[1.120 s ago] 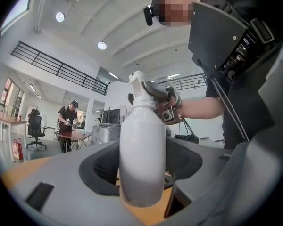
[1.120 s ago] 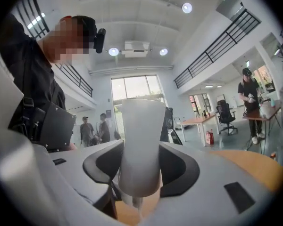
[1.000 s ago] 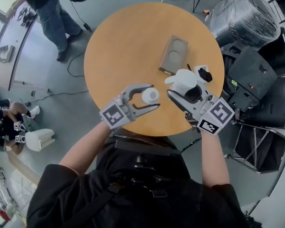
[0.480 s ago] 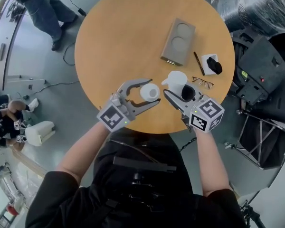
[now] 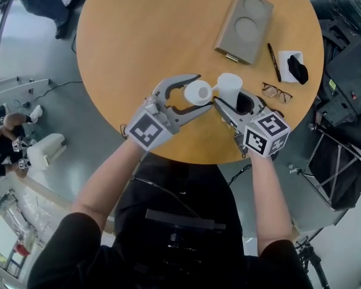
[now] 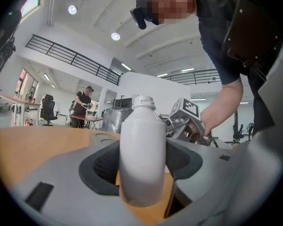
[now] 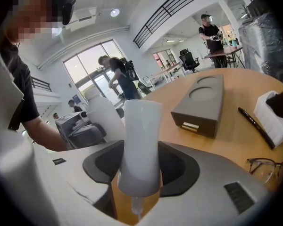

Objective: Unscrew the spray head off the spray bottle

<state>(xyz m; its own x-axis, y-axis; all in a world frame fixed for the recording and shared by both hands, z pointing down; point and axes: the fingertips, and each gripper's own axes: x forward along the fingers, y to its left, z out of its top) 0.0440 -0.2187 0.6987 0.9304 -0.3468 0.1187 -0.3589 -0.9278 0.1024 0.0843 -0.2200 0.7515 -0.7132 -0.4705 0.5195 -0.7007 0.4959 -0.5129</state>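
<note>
The left gripper (image 5: 198, 91) is clamping the bare-necked spray bottle (image 6: 142, 149) between its jaws. Just beside it, the right gripper (image 5: 232, 98) is gripping the detached spray head (image 7: 140, 140). The unscrewing is looking finished; only setting both down is remaining.

Rd wood table (image 5: 138, 41), grey floor (image 5: 36, 65), ceiling lts (image 6: 115, 36), big windows (image 7: 85, 74).

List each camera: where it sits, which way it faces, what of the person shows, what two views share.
Head view: on the person's head, facing steeply down at the table; forearms, left gripper, right gripper show.
Left gripper view: on the left gripper, facing along its jaws, shut on the bottle; torso and right arm beyond.
Right gripper view: on the right gripper, along its jaws, shut on the spray head; left arm beside.
Shared: both gripper views show the bottle.
</note>
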